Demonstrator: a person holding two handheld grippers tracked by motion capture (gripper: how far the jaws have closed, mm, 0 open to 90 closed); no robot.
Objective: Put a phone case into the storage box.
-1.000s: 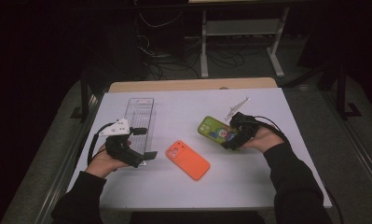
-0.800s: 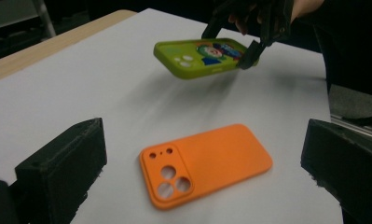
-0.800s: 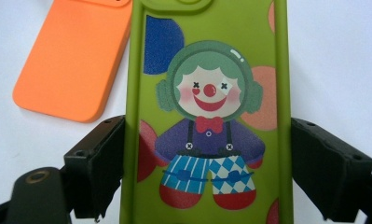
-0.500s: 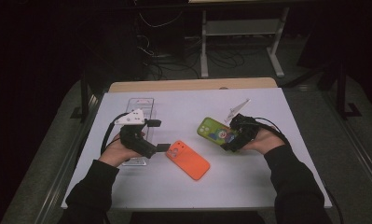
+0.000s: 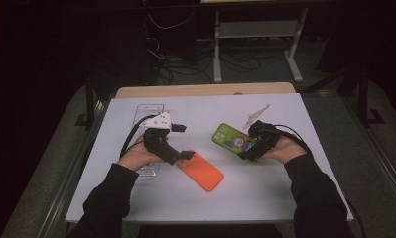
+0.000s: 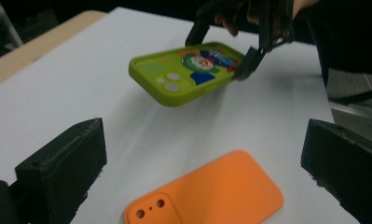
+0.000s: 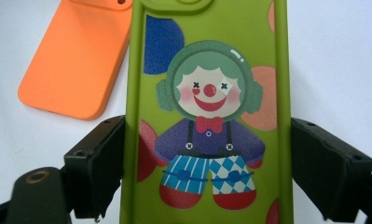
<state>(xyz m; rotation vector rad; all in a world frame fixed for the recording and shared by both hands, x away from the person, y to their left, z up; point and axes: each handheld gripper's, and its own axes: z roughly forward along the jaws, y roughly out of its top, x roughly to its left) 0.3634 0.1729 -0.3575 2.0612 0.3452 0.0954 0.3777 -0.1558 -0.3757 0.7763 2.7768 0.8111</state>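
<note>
The green phone case (image 7: pixel 211 112), matte and round-cornered with a printed clown on its back, is lifted at a tilt above the white table (image 5: pixel 285 198), right of centre; the right gripper (image 5: pixel 252 145) clamps its long edges between two blocky black jaws. The orange phone case (image 6: pixel 207 196), smooth and plain with a raised square camera panel, lies flat near the middle; the left gripper (image 5: pixel 183 141) hovers at its end, jaws spread wide and empty.

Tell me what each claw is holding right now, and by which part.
The right claw grips the green phone case across its two long edges, near the end away from the camera cutout. The left claw is open, holding nothing; the orange phone case lies beneath it.
</note>
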